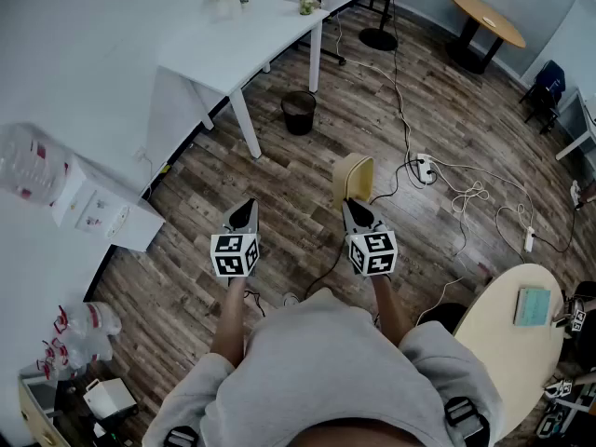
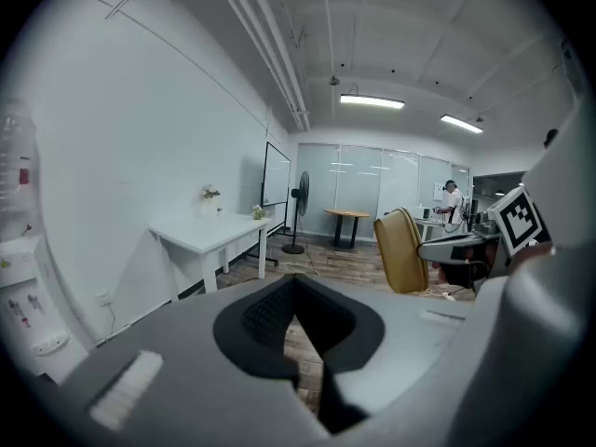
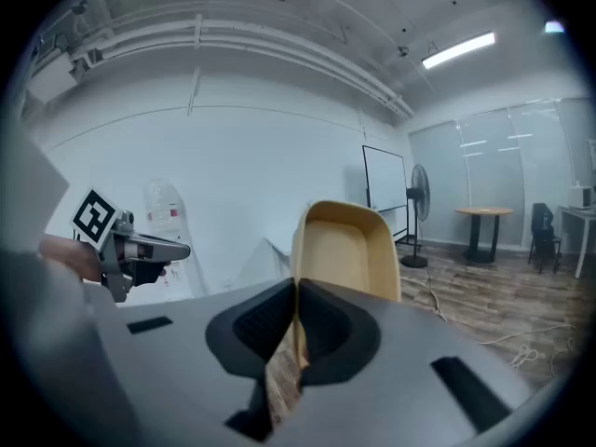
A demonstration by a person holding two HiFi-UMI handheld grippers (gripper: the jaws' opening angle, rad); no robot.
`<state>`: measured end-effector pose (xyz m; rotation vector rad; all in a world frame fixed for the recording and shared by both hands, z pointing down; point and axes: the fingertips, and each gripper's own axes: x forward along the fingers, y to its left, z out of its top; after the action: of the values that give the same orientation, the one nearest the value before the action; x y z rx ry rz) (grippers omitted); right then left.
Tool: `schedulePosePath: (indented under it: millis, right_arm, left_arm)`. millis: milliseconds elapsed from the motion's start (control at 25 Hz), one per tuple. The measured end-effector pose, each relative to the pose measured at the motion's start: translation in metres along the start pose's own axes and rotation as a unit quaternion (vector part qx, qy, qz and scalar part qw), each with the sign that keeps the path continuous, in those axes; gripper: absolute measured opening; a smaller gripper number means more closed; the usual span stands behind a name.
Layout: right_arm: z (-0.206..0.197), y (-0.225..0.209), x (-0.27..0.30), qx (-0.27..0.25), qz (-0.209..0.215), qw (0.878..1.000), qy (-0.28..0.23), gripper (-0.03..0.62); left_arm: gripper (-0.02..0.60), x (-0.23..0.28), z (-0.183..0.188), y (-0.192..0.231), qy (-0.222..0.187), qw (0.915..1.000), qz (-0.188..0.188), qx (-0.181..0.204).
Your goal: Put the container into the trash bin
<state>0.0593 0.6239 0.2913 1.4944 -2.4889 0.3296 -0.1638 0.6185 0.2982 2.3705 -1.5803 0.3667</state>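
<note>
A tan, tub-shaped container (image 1: 354,180) hangs upright in the air in front of me, over the wood floor. My right gripper (image 1: 352,209) is shut on its near rim. In the right gripper view the container (image 3: 349,250) rises just past the closed jaws (image 3: 296,291), with its thin wall pinched between them. My left gripper (image 1: 244,210) is held beside it at the same height, shut and empty; its jaws meet at the tip (image 2: 296,282). The container (image 2: 400,250) shows to the right in the left gripper view. A dark round trash bin (image 1: 298,112) stands on the floor ahead, by the leg of the white table.
A white table (image 1: 242,49) runs along the left wall, with small flower pots on it. Cables and a power strip (image 1: 424,168) lie on the floor to the right. A round wooden table (image 1: 489,17) stands far right and a pale round table (image 1: 507,333) near right. Water bottles (image 1: 33,161) sit at the left.
</note>
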Motion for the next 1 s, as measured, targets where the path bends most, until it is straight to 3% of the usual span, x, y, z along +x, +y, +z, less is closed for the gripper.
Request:
schedulePosePath:
  millis: [1000]
  right_arm:
    - [-0.008,-0.042,-0.016,0.001,0.033,0.999,-0.001,0.028]
  left_arm:
    - [0.009,0.023,-0.008,-0.057,0.011,0.9998,0.015,-0.002]
